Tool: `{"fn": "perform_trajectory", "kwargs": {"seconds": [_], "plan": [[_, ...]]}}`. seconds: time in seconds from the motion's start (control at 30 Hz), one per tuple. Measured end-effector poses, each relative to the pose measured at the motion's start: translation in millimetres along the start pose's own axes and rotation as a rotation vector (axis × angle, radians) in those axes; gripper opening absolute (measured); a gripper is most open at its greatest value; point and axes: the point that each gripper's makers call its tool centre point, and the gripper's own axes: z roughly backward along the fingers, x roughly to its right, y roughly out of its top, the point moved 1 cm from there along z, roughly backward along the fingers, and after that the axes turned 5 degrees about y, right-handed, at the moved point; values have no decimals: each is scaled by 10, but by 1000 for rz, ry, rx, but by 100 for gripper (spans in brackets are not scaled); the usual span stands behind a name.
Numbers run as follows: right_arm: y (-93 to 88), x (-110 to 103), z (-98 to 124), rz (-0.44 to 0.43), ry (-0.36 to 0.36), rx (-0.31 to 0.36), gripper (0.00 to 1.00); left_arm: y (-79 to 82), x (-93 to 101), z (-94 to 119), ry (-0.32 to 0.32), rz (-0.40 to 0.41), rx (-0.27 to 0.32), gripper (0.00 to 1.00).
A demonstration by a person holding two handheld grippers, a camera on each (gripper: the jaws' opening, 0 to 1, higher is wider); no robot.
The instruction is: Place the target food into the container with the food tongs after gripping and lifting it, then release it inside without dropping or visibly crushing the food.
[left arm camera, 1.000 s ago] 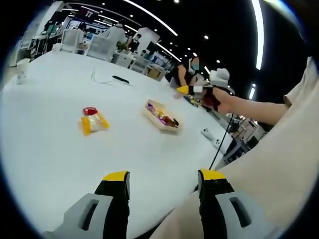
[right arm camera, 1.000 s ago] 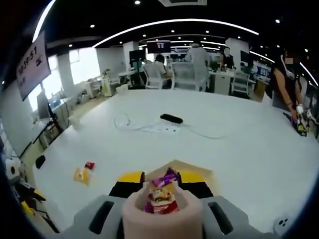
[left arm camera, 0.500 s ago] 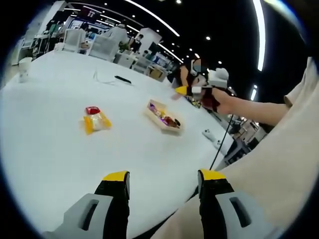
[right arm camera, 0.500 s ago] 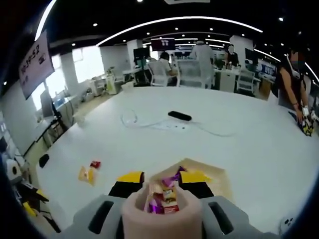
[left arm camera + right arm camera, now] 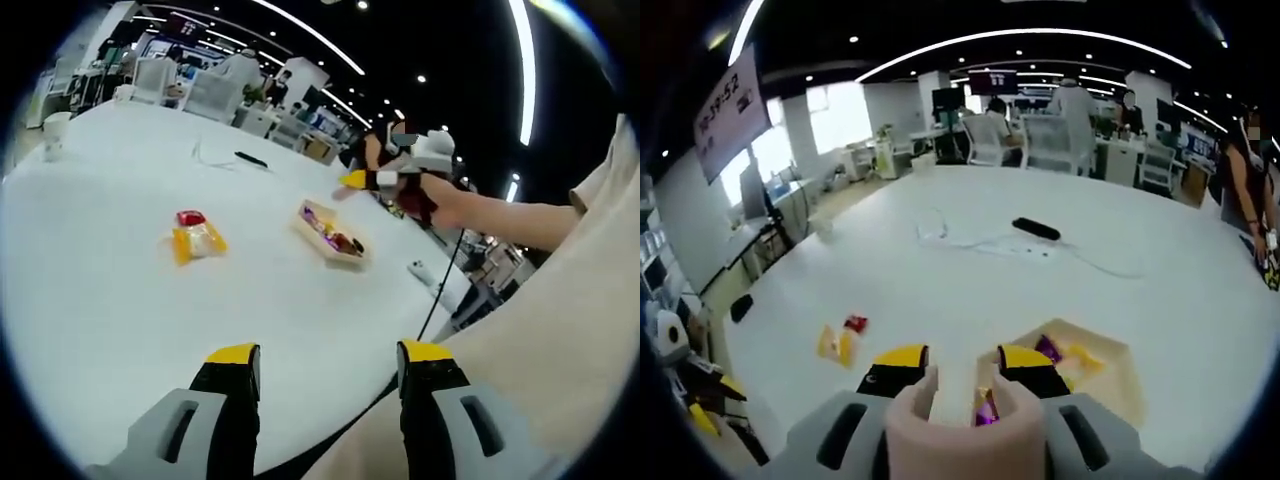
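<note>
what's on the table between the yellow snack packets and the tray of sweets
Nothing: in the left gripper view, bare white table separates the yellow snack packets from the tray.

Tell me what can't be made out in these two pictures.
- Right gripper view: the tongs block the near end of the tray, so whether they hold food is unclear.
- Left gripper view: the items in the tray are too small to identify.
- Left gripper view: the right tool is far and small; open or shut is unclear.
- Both views: the yellow packet has no readable label.
</note>
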Motion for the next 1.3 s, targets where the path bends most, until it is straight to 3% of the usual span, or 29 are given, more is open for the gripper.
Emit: {"fn": "perform_trajectory", "kwargs": {"seconds": [0.67, 1.3], "plan": [[67, -554, -273, 94, 132, -46, 27, 9, -22, 92, 31, 10, 32, 55], [26, -791, -569, 165, 211, -95, 27, 26, -72, 139, 48, 23, 44, 56]]}}
